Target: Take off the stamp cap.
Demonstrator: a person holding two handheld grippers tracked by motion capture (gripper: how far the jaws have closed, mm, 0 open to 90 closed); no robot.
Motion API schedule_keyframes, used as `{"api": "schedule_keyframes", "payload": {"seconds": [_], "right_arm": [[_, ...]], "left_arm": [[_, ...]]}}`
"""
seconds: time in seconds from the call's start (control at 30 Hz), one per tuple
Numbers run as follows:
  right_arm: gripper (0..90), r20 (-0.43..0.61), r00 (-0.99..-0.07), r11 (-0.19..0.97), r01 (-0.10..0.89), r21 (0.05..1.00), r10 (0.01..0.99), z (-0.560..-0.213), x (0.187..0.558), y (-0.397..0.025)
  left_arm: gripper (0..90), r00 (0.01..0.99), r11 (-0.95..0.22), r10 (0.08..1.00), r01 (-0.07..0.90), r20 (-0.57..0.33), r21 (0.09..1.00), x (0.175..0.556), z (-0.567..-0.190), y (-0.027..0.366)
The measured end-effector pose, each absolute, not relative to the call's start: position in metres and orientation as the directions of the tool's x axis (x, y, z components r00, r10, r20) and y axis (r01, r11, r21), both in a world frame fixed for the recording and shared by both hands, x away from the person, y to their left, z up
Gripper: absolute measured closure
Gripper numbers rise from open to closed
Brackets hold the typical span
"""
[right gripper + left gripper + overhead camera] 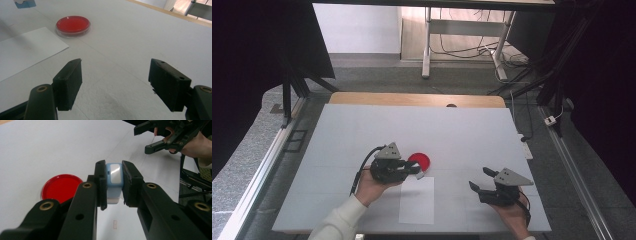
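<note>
sideways, left gripper (416, 170) clamps a pale blue block (114, 178); right gripper (479, 181) hovers, jaws wide apart.

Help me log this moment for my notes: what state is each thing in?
Left gripper: shut on the small light-blue block.
Small light-blue block: clamped between the jaws, lifted off the table.
Right gripper: open, holding nothing.
Round red lidded dish: closed, flat on the table.
White paper sheet: flat, bare.
</note>
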State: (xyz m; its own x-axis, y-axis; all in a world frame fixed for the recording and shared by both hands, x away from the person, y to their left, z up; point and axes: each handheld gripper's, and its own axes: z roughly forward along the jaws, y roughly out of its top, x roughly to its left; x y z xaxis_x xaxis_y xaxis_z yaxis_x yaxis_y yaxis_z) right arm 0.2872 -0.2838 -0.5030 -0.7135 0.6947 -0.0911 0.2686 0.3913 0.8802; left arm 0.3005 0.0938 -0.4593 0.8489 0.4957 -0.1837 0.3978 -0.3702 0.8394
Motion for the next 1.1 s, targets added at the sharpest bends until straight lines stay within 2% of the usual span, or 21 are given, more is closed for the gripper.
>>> {"api": "schedule_keyframes", "payload": {"seconds": [0.3,0.7,1.1], "right_arm": [[28.4,-0.073,-0.715,0.383,0.282,0.88,0.695,-0.494,0.286,-0.273],[29.3,-0.089,-0.727,0.385,0.252,0.888,0.681,-0.469,0.288,-0.248],[29.2,-0.099,-0.752,0.402,0.232,0.886,0.652,-0.468,0.287,-0.227]], "left_arm": [[74.9,0.851,-0.381,0.495,0.393,-0.175,0.837,0.299,-0.459,0.092],[74.9,0.844,-0.376,0.507,0.4,-0.176,0.836,0.3,-0.459,0.092],[74.9,0.843,-0.383,0.507,0.404,-0.177,0.831,0.303,-0.461,0.089]]}}
